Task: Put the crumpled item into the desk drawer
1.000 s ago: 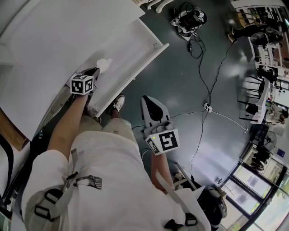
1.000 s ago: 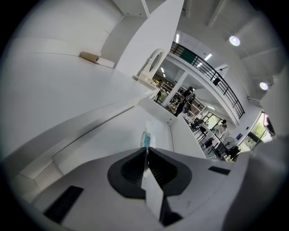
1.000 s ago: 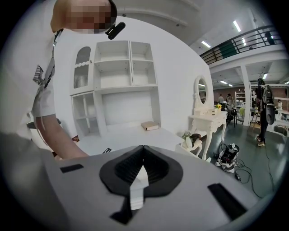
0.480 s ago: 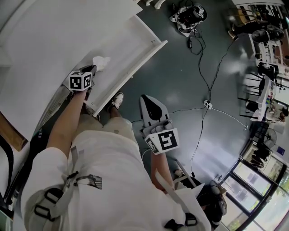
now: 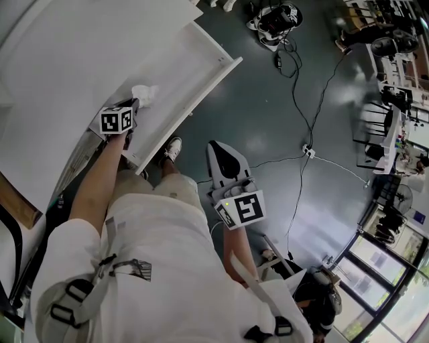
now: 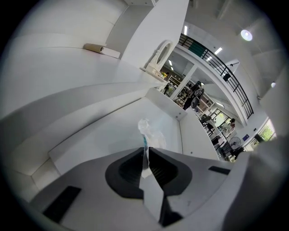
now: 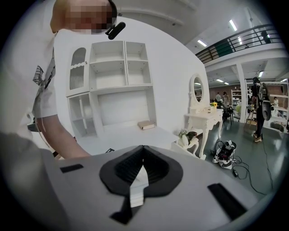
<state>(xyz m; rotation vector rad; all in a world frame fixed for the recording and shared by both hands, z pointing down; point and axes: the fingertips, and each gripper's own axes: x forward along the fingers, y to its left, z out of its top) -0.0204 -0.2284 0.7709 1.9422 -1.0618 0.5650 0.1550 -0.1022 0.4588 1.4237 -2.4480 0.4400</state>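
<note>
A crumpled white item (image 5: 145,94) hangs from my left gripper (image 5: 136,104), which is shut on it just over the open white desk drawer (image 5: 191,63). In the left gripper view the item (image 6: 149,132) sticks out past the closed tips of the left gripper (image 6: 145,150), with the drawer's floor (image 6: 106,131) below it. My right gripper (image 5: 220,147) is held low in front of the person's lap, above the dark floor. In the right gripper view the right gripper (image 7: 142,148) is shut with nothing in it.
The white desk top (image 5: 67,53) lies left of the drawer, with a book (image 6: 101,48) on it. The person's shoe (image 5: 173,150) stands under the drawer's front corner. Cables (image 5: 301,100) and a device (image 5: 278,17) lie on the floor. A white vanity table (image 7: 203,119) stands at the right.
The left gripper and the crumpled item have drifted slightly left and up in the head view, staying over the drawer. The right gripper has not moved.
</note>
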